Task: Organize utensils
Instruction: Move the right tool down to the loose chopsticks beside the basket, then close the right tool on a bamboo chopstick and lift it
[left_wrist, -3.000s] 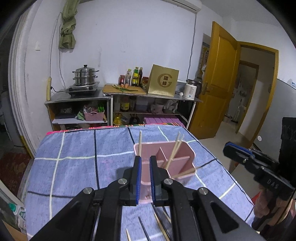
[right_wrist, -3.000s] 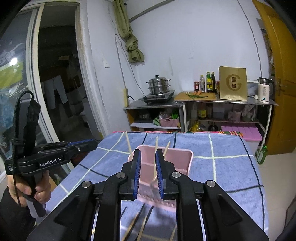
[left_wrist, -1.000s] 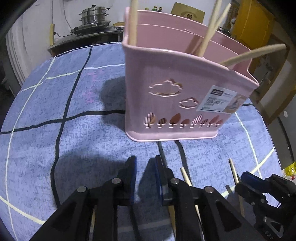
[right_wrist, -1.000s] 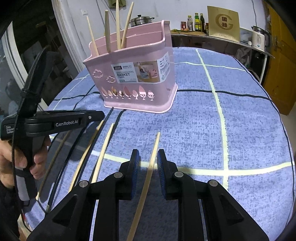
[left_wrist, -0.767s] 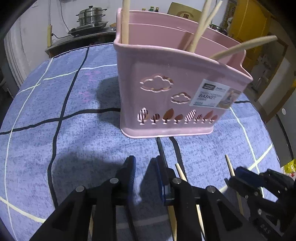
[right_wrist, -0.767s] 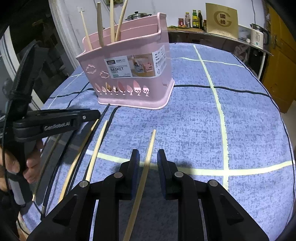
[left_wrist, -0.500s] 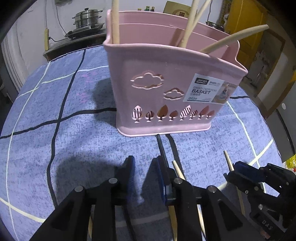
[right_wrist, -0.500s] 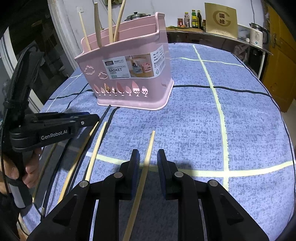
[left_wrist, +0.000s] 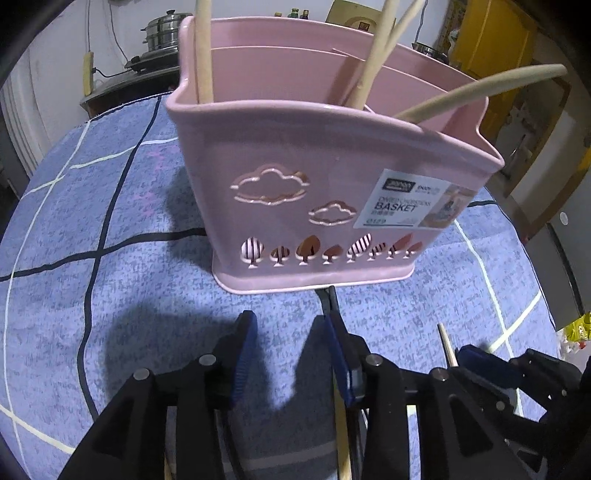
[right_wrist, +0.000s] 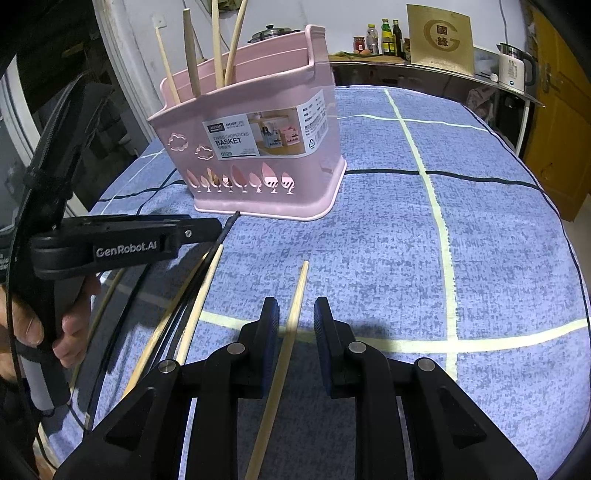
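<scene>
A pink utensil basket (left_wrist: 332, 177) (right_wrist: 258, 147) stands on the blue checked cloth with several wooden chopsticks upright in it. My left gripper (left_wrist: 288, 321) (right_wrist: 207, 229) hovers low just in front of the basket. Its jaws are opening, with only bare cloth between them. A black chopstick (left_wrist: 330, 299) (right_wrist: 229, 221) lies right beside its right finger. My right gripper (right_wrist: 295, 308) is open, and a wooden chopstick (right_wrist: 301, 280) lies on the cloth between its fingers, untouched by the pads. More wooden chopsticks (right_wrist: 199, 302) and black ones lie to its left.
A person's hand (right_wrist: 70, 328) holds the left gripper's handle at the table's left edge. Behind the table stand a shelf with a steamer pot (left_wrist: 162, 33), bottles, a gold box (right_wrist: 439, 40) and a kettle (right_wrist: 513, 66). The cloth right of the basket (right_wrist: 480, 240) is bare.
Both grippers came down from above the basket to the cloth in front of it. Over the last second the left jaws spread wider; the right gripper stayed over its chopstick.
</scene>
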